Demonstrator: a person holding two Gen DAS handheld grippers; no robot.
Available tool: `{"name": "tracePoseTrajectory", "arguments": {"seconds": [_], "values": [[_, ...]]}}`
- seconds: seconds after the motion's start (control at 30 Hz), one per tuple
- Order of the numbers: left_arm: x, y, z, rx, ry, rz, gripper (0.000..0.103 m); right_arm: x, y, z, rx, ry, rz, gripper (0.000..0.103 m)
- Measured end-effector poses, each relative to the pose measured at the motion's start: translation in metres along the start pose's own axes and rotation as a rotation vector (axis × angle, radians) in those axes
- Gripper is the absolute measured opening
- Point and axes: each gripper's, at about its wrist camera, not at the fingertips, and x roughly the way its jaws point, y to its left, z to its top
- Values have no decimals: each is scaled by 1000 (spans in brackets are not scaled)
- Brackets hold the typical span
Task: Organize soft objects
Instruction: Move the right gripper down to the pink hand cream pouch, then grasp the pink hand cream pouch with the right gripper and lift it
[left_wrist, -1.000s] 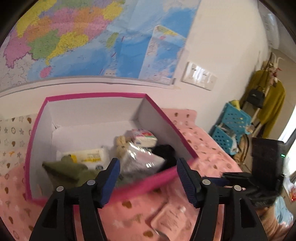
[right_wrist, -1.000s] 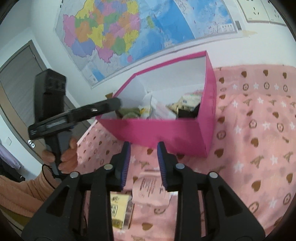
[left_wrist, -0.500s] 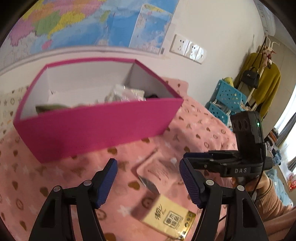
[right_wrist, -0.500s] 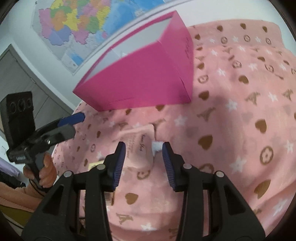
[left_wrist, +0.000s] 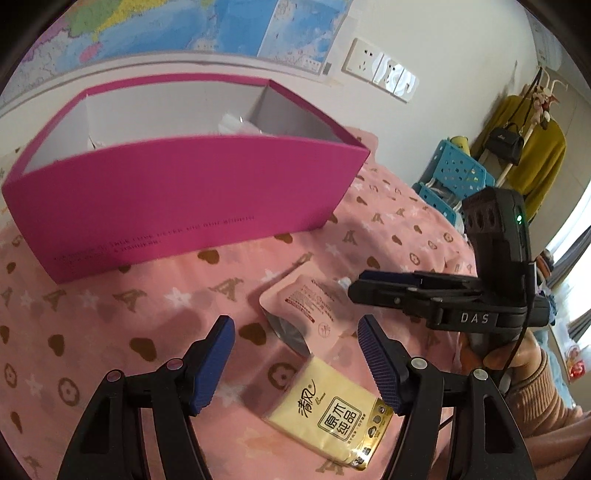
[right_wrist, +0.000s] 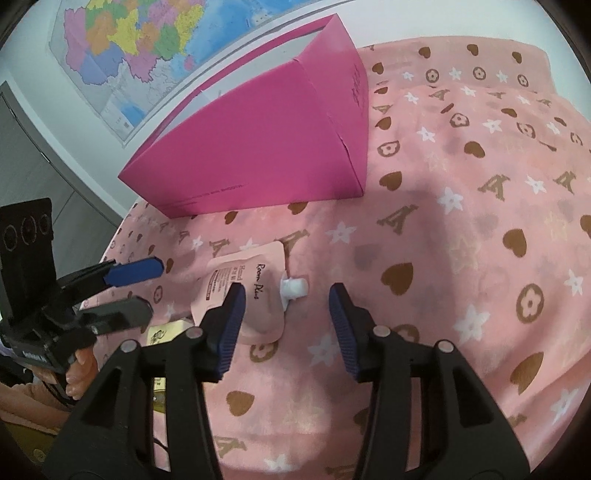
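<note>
— Pouch is lying flat on the pink blanket, near the magenta box; right gripper is hovering over it, jaws just widening, gripping nothing.

— Left gripper is gaping too, empty, over the yellow tissue pack. Box contents are mostly hiding behind its wall.

A pink cloth is being shown, patterned with brown hearts, white stars and brown flowers. A magenta box with a white inside is being seen in the upper left of the left wrist view. A pale pink pouch with a white cap is being shown beside a yellow tissue pack. Blue pads are being carried on black grippers.
</note>
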Motion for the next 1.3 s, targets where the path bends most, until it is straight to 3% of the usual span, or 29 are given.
{"name": "tracePoseTrajectory", "arguments": {"seconds": [0.23,0.6,0.93,1.3], "values": [[15,3,-5,-24,45,-45,67,1,1,1,-16,-8,-18,49],[30,-3,-5,-19,89,-97,39,13,15,4,-103,11,-12,49],[39,3,-1,-72,112,-139,38,12,16,1,-102,-2,-23,46],[33,2,-2,-66,102,-131,38,-5,21,0,-87,-50,10,44]]}}
